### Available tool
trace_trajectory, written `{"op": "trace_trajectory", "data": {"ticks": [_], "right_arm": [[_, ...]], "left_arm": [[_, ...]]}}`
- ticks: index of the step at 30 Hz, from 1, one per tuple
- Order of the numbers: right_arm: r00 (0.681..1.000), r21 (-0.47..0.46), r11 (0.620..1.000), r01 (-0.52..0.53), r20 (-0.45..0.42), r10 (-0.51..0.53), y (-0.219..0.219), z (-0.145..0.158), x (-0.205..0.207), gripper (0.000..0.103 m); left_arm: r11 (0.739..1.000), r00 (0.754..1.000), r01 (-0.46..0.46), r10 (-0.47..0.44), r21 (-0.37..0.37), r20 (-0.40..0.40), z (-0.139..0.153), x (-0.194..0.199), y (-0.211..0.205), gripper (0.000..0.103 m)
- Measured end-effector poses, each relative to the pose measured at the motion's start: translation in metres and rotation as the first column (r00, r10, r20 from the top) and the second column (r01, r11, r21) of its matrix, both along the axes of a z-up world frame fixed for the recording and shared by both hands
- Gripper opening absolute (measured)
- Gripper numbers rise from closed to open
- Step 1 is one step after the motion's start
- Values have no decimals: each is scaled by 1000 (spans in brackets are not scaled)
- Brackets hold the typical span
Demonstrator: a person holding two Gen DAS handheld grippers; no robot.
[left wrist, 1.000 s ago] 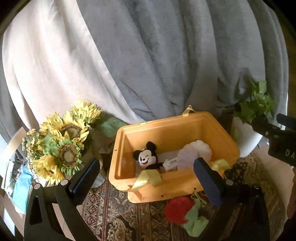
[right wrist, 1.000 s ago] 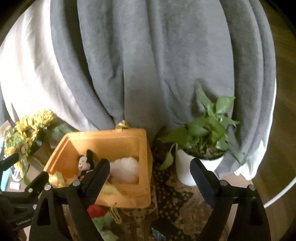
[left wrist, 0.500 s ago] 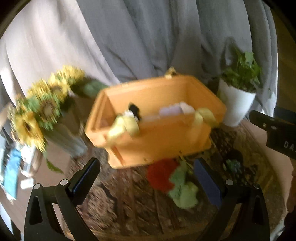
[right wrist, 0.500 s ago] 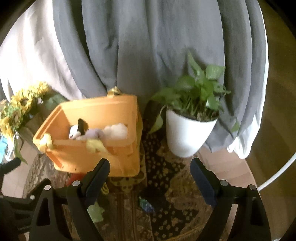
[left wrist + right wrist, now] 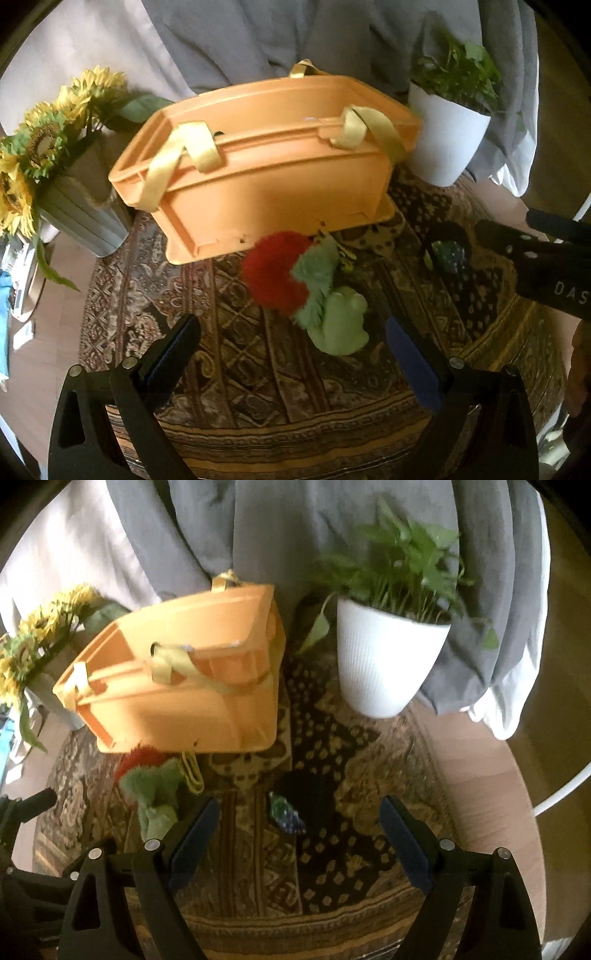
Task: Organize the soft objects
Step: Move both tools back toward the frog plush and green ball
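Left hand-held gripper (image 5: 291, 354) is spread wide and empty, so we're lined up on the red-and-green plush (image 5: 306, 284) just ahead, touching the orange bin (image 5: 266, 184). Right hand-held gripper (image 5: 295, 830) is also apart, empty, with a small dark toy (image 5: 286, 812) between its fingers; potted plant (image 5: 384, 664) ahead-right.

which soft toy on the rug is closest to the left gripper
The pale green plush, lying just ahead of the open left gripper; the red pom-pom sits farther off, against the orange basket.

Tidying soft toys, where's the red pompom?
In the left wrist view, the red pompom lies mid-rug, just before the orange bin, touching the green plush.
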State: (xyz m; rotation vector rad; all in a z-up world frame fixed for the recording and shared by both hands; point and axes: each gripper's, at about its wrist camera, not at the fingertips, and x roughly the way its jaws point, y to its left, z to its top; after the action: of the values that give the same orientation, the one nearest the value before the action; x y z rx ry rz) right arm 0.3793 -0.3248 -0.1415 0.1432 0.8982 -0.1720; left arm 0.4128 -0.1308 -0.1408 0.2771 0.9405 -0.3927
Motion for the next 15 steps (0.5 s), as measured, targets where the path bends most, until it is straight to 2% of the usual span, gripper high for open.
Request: {"op": "trace_trajectory", "data": {"ticks": [5, 8, 10, 15], "right_arm": [[999, 48, 999, -5, -31, 6, -7, -20, -5, 89], [999, 73, 997, -12, -43, 16, -9, -29, -8, 89], [999, 86, 996, -22, -47, 26, -9, -34, -10, 89], [997, 106, 993, -52, -45, 57, -8, -41, -10, 89]], "left_arm": [[1000, 999, 0, 0, -5, 40, -8, -12, -4, 93], [1000, 998, 24, -24, 1, 64, -11, -20, -8, 86], [999, 996, 42, -42, -1, 77, -15, -25, -11, 86], [998, 996, 58, -56, -24, 68, -24, -26, -16, 76]]}}
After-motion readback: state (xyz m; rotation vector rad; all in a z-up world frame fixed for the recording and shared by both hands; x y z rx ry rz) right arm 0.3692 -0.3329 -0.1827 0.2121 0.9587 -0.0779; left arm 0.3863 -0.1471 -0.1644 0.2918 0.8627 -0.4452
